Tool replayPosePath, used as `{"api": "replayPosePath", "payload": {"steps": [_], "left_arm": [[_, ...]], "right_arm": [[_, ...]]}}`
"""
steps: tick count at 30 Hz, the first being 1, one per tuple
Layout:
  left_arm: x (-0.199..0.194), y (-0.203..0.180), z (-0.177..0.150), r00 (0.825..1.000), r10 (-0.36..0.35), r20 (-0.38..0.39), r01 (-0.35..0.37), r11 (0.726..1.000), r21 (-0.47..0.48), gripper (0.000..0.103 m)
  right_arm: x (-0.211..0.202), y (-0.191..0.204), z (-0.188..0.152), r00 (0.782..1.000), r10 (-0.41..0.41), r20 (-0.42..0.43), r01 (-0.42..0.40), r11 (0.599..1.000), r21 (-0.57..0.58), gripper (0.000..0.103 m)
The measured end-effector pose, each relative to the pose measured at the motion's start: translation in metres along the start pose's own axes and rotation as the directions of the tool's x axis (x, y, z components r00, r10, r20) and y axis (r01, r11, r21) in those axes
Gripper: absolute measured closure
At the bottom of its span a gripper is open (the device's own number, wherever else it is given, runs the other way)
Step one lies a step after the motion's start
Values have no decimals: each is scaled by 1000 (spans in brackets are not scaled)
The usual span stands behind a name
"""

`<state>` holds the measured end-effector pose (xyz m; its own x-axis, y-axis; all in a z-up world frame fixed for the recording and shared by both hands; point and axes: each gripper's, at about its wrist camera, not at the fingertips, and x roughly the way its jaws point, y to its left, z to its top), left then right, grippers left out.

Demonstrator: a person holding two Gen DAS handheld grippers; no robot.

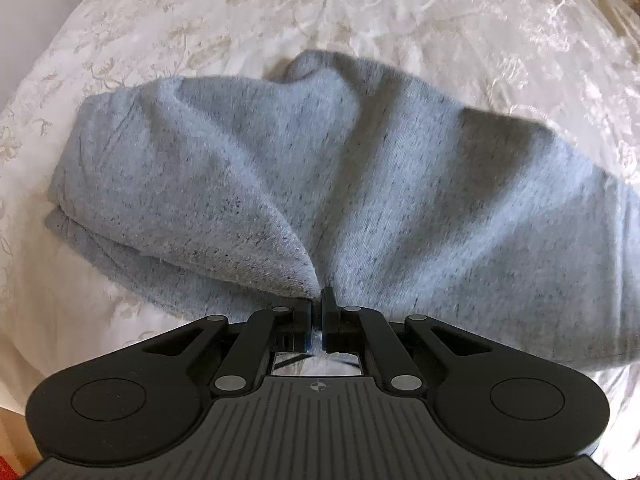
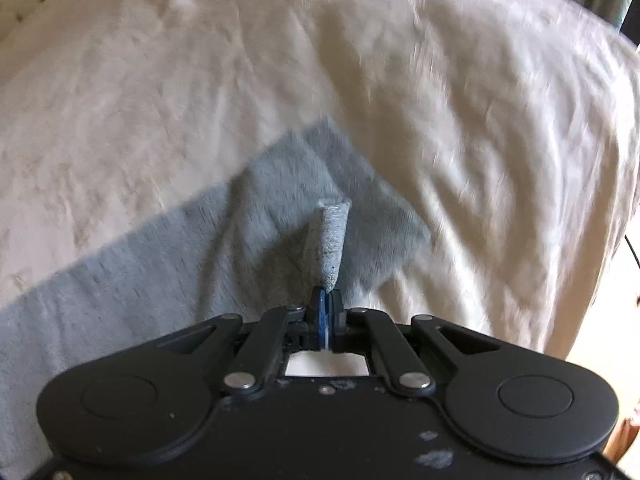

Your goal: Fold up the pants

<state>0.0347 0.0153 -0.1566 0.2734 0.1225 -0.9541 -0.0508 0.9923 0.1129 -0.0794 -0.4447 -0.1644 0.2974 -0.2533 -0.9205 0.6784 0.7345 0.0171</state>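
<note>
Both the left tongs (image 1: pixel 319 304) and the right tongs (image 2: pixel 329 300) are pinched tight on edges of the grey pants (image 1: pixel 320 168), which lie bunched mid-bed (image 1: pixel 440 20), so a fold seems underway; next, carry both edges across evenly.
</note>
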Motion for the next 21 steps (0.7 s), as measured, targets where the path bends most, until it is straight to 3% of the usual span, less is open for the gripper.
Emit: {"api": "replayPosePath", "payload": {"steps": [2, 4, 6, 8, 9, 11, 12, 13, 14, 17, 21], "left_arm": [[-6, -1, 1, 1000, 3, 19, -2, 1000, -7, 99], [-5, -4, -1, 1000, 9, 19, -9, 1000, -11, 99], [1, -5, -2, 1000, 18, -1, -19, 1000, -21, 99], [4, -6, -4, 1000, 29, -11, -29, 999, -26, 99], [4, -6, -5, 999, 32, -10, -33, 999, -27, 99], [4, -6, -6, 999, 39, -9, -40, 999, -28, 99], [4, -6, -6, 999, 43, -11, -43, 999, -27, 99], [5, -8, -6, 999, 47, -13, -48, 999, -25, 99], [5, -9, -6, 999, 52, -16, -52, 998, -24, 99], [5, -10, -4, 998, 63, -18, -64, 997, -34, 99], [5, -11, -5, 997, 78, -22, -79, 996, -52, 99]], "right_arm": [[-14, -6, 3, 998, 4, 59, -4, 1000, 11, 103], [-20, -12, 1, 992, -71, 103, 72, 997, -8, 103], [-8, -24, 3, 993, -107, 58, 107, 994, 2, 102], [3, -38, 5, 997, -81, 4, 81, 996, 45, 102], [1, -41, 7, 999, -45, 22, 44, 998, 50, 101], [-7, -41, 10, 997, 17, 81, -18, 1000, 9, 87], [-10, -38, 13, 994, 31, 106, -28, 999, -25, 81], [-9, -32, 14, 991, 45, 123, -36, 997, -73, 67], [-7, -26, 17, 989, 58, 135, -42, 992, -117, 63], [8, -15, 29, 987, 88, 137, -58, 975, -214, 63], [14, -9, 48, 981, 115, 154, -72, 962, -262, 63]]}}
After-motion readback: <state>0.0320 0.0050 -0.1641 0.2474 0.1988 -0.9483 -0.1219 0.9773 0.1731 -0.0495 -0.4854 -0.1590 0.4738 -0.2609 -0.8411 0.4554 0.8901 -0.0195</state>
